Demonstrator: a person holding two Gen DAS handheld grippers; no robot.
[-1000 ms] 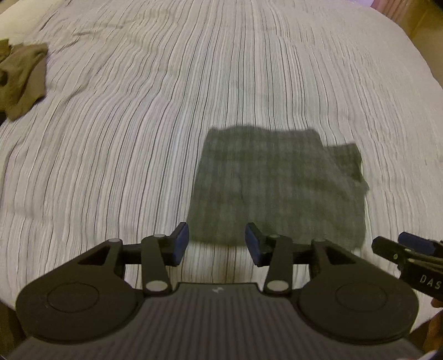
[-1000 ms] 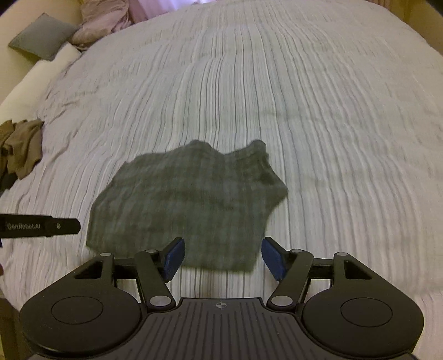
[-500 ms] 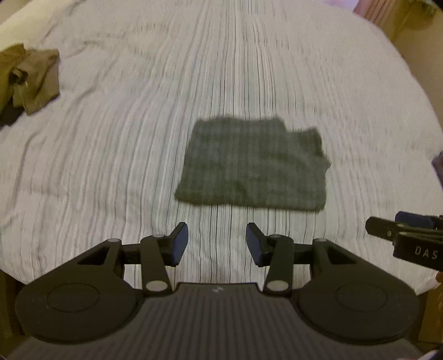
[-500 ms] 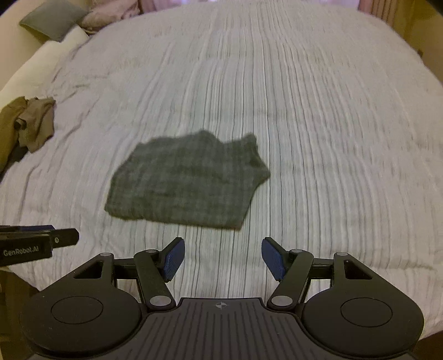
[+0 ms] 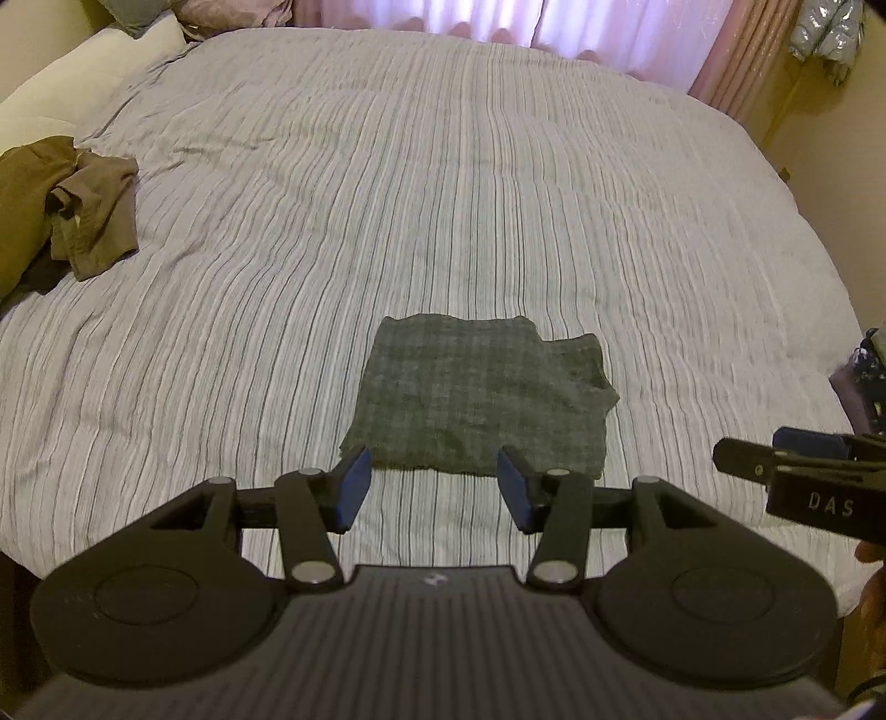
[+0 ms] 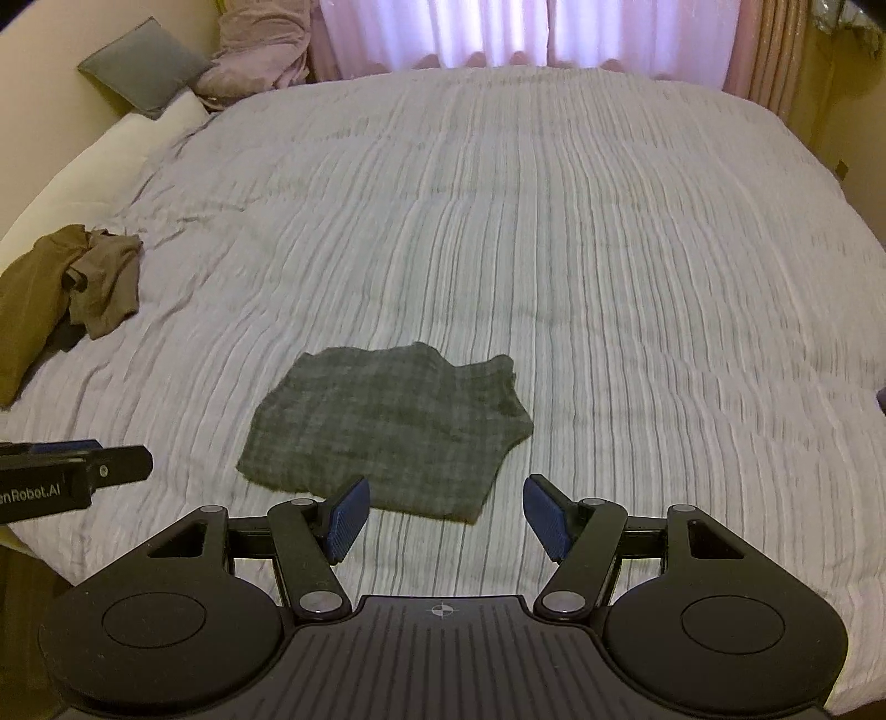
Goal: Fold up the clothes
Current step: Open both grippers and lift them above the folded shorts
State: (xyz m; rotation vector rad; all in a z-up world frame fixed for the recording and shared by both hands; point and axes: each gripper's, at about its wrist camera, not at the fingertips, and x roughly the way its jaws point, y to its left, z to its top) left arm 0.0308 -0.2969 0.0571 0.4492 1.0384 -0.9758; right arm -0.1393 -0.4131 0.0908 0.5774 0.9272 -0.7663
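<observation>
A dark grey checked garment lies folded into a rough square on the striped bed cover, near the bed's front edge; it also shows in the right wrist view. My left gripper is open and empty, held above the bed edge just short of the garment. My right gripper is open and empty, also just short of it. Each gripper's side shows at the other view's edge.
A crumpled olive-brown pile of clothes lies at the bed's left side, also in the right wrist view. Pillows and a pink blanket sit at the head. Curtains hang behind. The wall is at the right.
Both grippers have pulled back and up from the folded garment, which now looks smaller and farther away. The garment lies still. Both stayed open.
</observation>
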